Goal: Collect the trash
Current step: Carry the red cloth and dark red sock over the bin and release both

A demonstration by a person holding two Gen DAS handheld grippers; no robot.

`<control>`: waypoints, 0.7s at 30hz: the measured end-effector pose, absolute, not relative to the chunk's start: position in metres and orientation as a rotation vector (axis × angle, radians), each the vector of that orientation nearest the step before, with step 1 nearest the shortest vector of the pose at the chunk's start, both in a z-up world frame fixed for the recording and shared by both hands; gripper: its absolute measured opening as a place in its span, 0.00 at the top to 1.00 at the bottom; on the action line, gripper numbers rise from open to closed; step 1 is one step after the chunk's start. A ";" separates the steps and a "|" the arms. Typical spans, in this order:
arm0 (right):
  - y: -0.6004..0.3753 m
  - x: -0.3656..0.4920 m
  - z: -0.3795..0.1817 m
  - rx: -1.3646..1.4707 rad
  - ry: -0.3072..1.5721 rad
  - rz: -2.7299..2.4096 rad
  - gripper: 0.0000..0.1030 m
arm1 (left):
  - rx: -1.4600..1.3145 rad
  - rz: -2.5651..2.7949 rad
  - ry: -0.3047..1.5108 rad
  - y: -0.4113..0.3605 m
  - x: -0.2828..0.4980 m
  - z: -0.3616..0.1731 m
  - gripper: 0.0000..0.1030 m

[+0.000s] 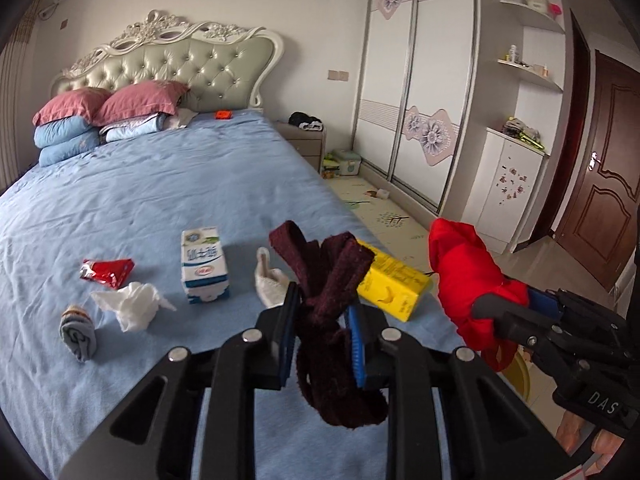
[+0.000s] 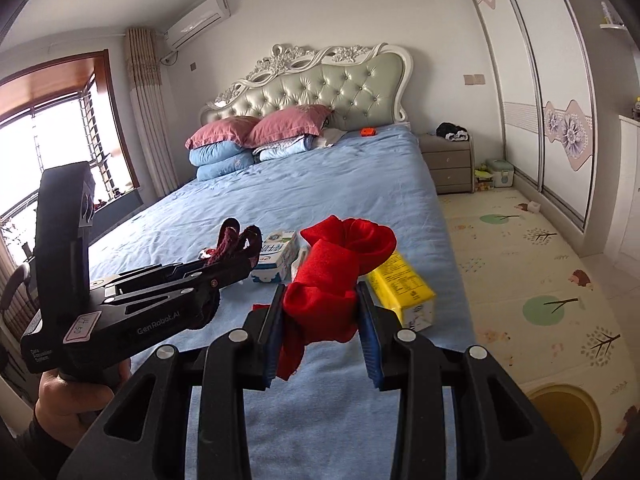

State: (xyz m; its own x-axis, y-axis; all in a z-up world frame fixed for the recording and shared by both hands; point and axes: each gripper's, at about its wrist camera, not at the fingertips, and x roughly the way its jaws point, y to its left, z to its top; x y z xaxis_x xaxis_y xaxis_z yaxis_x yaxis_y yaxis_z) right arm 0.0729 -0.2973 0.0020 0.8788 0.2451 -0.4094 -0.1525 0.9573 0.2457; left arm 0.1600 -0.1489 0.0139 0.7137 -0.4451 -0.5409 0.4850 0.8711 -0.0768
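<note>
My left gripper (image 1: 322,312) is shut on a dark maroon cloth (image 1: 328,280), which hangs above the blue bed (image 1: 160,184). My right gripper (image 2: 320,304) is shut on a bunched red cloth (image 2: 340,264); the same red cloth (image 1: 468,272) shows at the right of the left wrist view. On the sheet lie a blue-and-white milk carton (image 1: 204,266), a yellow box (image 1: 394,284), a crumpled white tissue (image 1: 132,304), a red wrapper (image 1: 106,270), a rolled grey sock (image 1: 78,332) and a white sock (image 1: 270,280).
Pillows and folded quilts (image 1: 92,124) sit by the headboard. A small orange object (image 1: 224,114) lies near them. A nightstand (image 2: 450,164), wardrobe (image 1: 416,92) and patterned floor mat (image 2: 520,264) are to the right. A yellow bin (image 2: 564,420) stands on the floor beside the bed.
</note>
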 end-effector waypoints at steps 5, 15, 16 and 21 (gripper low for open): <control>-0.345 0.040 0.013 0.190 0.391 0.111 0.67 | 0.100 -0.620 0.581 -0.213 0.152 0.016 0.78; -0.451 -0.010 -0.007 0.200 0.420 -0.115 0.67 | 0.218 -0.836 0.654 -0.353 0.128 -0.012 0.78; -0.460 -0.015 -0.013 0.201 0.435 -0.137 0.67 | 0.233 -0.856 0.671 -0.366 0.126 -0.018 0.78; -0.507 -0.032 -0.052 0.239 0.525 -0.249 0.67 | 0.308 -0.952 0.800 -0.431 0.124 -0.060 0.78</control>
